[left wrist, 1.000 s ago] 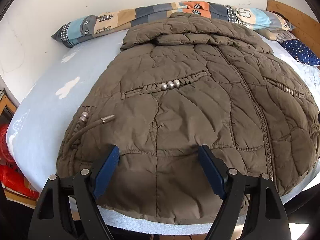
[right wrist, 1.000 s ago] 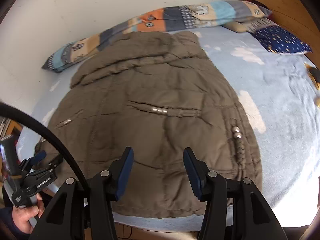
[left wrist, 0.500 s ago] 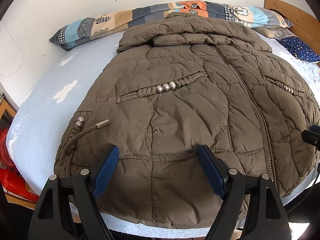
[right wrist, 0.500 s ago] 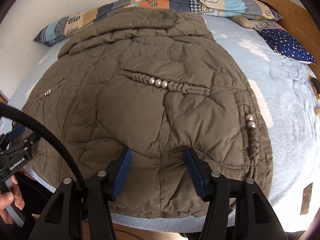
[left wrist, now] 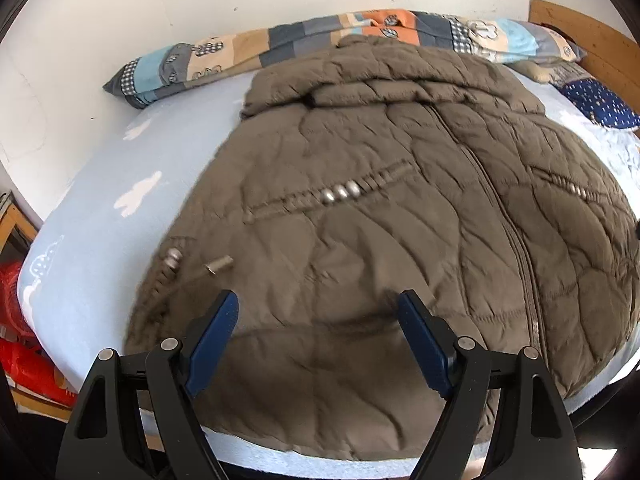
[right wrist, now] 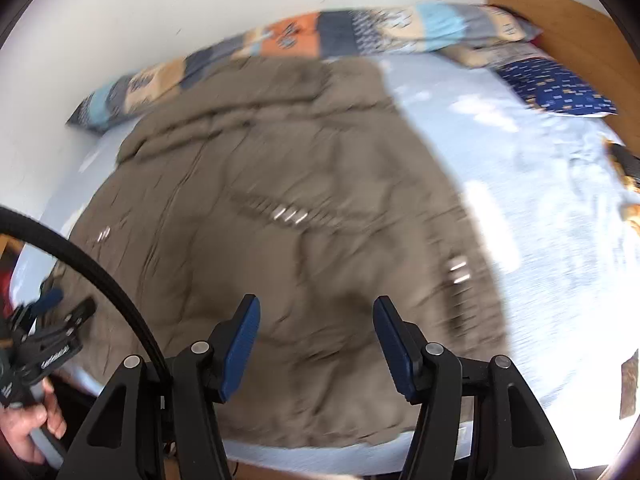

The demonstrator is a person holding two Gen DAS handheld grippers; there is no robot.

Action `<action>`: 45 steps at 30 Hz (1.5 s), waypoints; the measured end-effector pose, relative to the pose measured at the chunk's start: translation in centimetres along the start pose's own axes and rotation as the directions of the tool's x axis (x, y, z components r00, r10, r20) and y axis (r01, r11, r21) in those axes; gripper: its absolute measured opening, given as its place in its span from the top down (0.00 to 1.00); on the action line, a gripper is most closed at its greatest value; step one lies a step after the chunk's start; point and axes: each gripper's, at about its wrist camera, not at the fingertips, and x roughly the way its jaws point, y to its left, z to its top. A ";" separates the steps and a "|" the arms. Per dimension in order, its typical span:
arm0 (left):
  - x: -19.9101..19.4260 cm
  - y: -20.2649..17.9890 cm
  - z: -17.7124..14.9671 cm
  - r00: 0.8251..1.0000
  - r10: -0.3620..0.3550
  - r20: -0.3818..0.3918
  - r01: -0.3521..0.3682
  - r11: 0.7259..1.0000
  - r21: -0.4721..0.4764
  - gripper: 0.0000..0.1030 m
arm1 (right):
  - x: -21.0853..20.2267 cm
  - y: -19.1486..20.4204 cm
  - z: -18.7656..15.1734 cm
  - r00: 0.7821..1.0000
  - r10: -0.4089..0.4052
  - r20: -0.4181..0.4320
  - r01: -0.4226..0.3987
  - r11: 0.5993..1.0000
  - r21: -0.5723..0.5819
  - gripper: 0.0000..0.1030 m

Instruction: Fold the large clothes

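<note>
Bed (left wrist: 92,248) with a pale blue cloud-print sheet, against a white wall (left wrist: 200,4); a patchwork pillow (left wrist: 248,50) lies along the wall side, a navy dotted cushion (left wrist: 600,104) and the wooden headboard (left wrist: 592,44) sit off to one end. Something red (left wrist: 16,344) lies low beside the bed.

Left wrist view: the coat (left wrist: 380,216) lies spread flat and zipped on the bed, hood toward the pillow, hem at the near edge. Your left gripper (left wrist: 318,312) hangs just over the hem with its jaws wide apart and nothing between them. Against half a second ago the coat sits lower and smaller in frame and the pillow shows more wall above it, so you have pulled back or tipped up slightly. The coat itself has not shifted.

Right wrist view: heavy motion blur. Half a second ago the coat filled this frame; now it sits further off, toward the pillow, with much more bare sheet (right wrist: 540,208) showing beside it. Your right gripper (right wrist: 316,312) has drawn away from the hem, jaws parted, holding nothing. The left gripper and your hand (right wrist: 28,428) show at the coat's far hem corner.

Reading: no fold started. Neither claw has fabric; you appear to be repositioning before the first grasp.
</note>
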 end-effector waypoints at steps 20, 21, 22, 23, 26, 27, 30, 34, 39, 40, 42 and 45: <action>1.1 7.9 1.4 0.998 -0.008 -0.058 -0.006 0.972 -0.237 0.21 | 0.1 -8.0 -0.4 0.998 -0.047 -0.050 0.061 0.947 0.315 0.25; 1.1 8.0 1.5 0.998 -0.010 -0.060 -0.004 0.971 -0.241 0.21 | 0.0 -8.2 -0.5 0.997 -0.055 -0.047 0.068 0.944 0.323 0.25; 1.1 8.3 1.6 0.998 -0.015 -0.059 -0.001 0.968 -0.249 0.21 | -0.1 -8.6 -0.5 0.996 -0.071 -0.047 0.082 0.940 0.331 0.25; 1.1 8.7 1.8 0.998 -0.020 -0.057 0.005 0.965 -0.261 0.21 | -0.1 -8.9 -0.6 0.995 -0.087 -0.052 0.100 0.935 0.340 0.25; 1.4 10.2 1.9 0.997 -0.034 -0.069 0.012 0.954 -0.301 0.21 | 0.0 -10.2 -0.9 0.996 -0.067 -0.063 0.086 0.918 0.388 0.25; 1.5 10.4 1.9 0.996 -0.038 -0.077 0.012 0.951 -0.310 0.21 | 0.1 -10.3 -1.0 0.996 -0.050 -0.068 0.073 0.914 0.398 0.24; 2.1 11.0 1.6 0.993 -0.048 -0.106 0.010 0.944 -0.329 0.21 | 0.7 -10.2 -1.2 0.996 -0.019 -0.089 0.053 0.917 0.395 0.25; 2.6 11.8 1.3 0.989 -0.066 -0.129 0.015 0.933 -0.359 0.22 | 1.7 -9.6 -1.4 0.992 0.048 -0.120 0.003 0.920 0.392 0.23; 3.0 13.5 0.8 0.979 -0.129 -0.157 0.051 0.904 -0.425 0.21 | 1.7 -8.7 -1.2 0.992 0.045 -0.118 0.000 0.934 0.359 0.20; 3.0 13.9 0.7 0.977 -0.139 -0.159 0.057 0.899 -0.433 0.21 | 1.7 -8.7 -1.2 0.992 0.046 -0.118 0.000 0.933 0.359 0.20; 3.0 14.8 0.7 0.970 -0.178 -0.169 0.085 0.890 -0.447 0.21 | 1.7 -8.9 -1.2 0.992 0.049 -0.115 -0.004 0.930 0.368 0.20; 3.5 16.3 0.8 0.946 -0.264 -0.187 0.149 0.868 -0.474 0.22 | 1.5 -9.2 -1.3 0.993 0.050 -0.110 -0.005 0.927 0.375 0.20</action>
